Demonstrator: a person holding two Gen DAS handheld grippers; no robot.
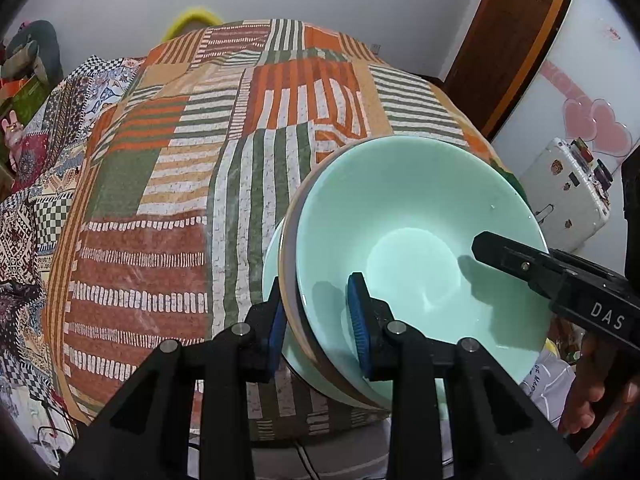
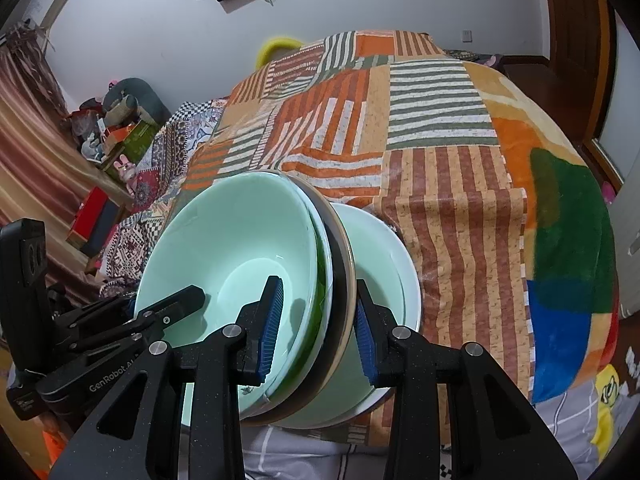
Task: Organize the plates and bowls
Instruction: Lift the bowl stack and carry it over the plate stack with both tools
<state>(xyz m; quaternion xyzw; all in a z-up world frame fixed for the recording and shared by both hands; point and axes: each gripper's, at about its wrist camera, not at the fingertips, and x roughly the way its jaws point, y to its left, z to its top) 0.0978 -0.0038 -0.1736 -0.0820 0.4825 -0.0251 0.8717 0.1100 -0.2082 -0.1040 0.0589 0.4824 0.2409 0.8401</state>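
A stack of dishes hangs tilted over the striped patchwork cloth (image 1: pixel 160 200) (image 2: pixel 440 120). A mint green bowl (image 1: pixel 400 220) (image 2: pixel 232 232) lies on top, then a plate with a tan rim (image 1: pixel 286 264) (image 2: pixel 344 256), then a pale bowl (image 1: pixel 272 256) (image 2: pixel 384 248) underneath. My left gripper (image 1: pixel 318 320) is shut on the stack's left rim, one blue pad inside the top bowl and one outside. On the opposite rim my right gripper (image 2: pixel 320 332) is shut the same way. Each gripper shows in the other's view: the right gripper (image 1: pixel 520 264) and the left gripper (image 2: pixel 176 304).
The cloth covers a wide raised surface that reaches the far wall. A white suitcase (image 1: pixel 568 200) with stickers and a wooden door (image 1: pixel 512 40) stand at the right. Boxes and soft toys (image 2: pixel 120 128) pile up at the left. A hand (image 1: pixel 592 400) holds the right gripper.
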